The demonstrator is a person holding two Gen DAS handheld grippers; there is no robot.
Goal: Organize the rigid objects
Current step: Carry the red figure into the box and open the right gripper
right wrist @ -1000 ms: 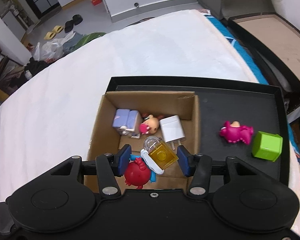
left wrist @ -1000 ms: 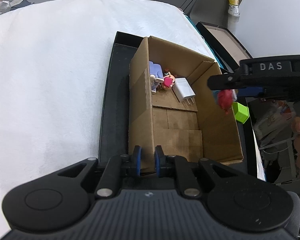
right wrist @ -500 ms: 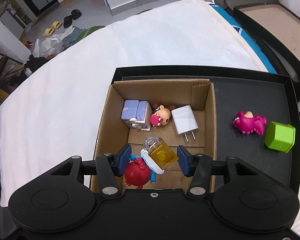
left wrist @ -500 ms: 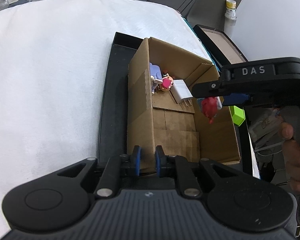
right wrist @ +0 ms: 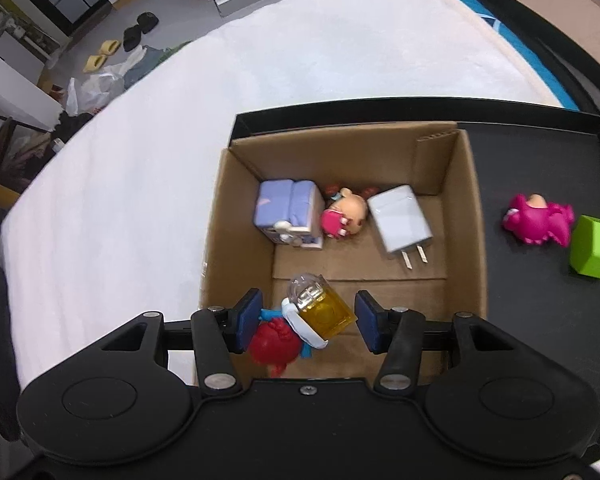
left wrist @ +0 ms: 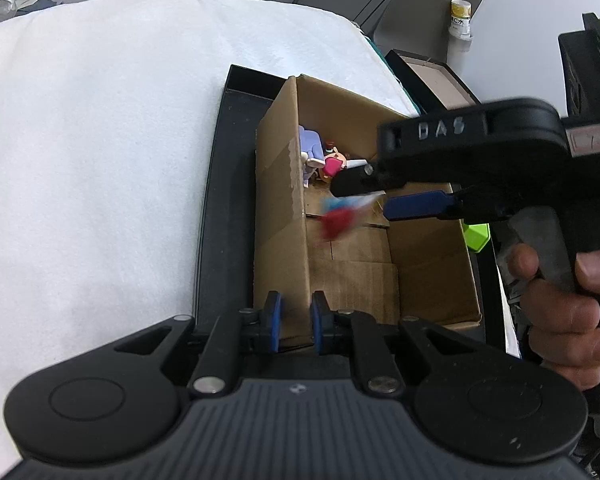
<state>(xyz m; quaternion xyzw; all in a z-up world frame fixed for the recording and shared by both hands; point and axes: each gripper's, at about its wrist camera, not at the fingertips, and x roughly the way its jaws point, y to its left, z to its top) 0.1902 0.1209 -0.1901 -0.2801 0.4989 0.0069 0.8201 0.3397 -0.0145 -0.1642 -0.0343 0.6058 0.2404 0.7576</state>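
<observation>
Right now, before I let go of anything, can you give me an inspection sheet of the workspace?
Surface: white cover with black tray on it.
Job's things: cardboard box on tray holds lilac toy, doll, white charger; pink toy and green cube on tray outside it.
Clutter: nothing seen.
Grippers: left gripper clamps box's near wall; right gripper, over box, holds red-and-yellow toy.
Cables: nothing seen.
Surroundings: shoes, bags on floor.
</observation>
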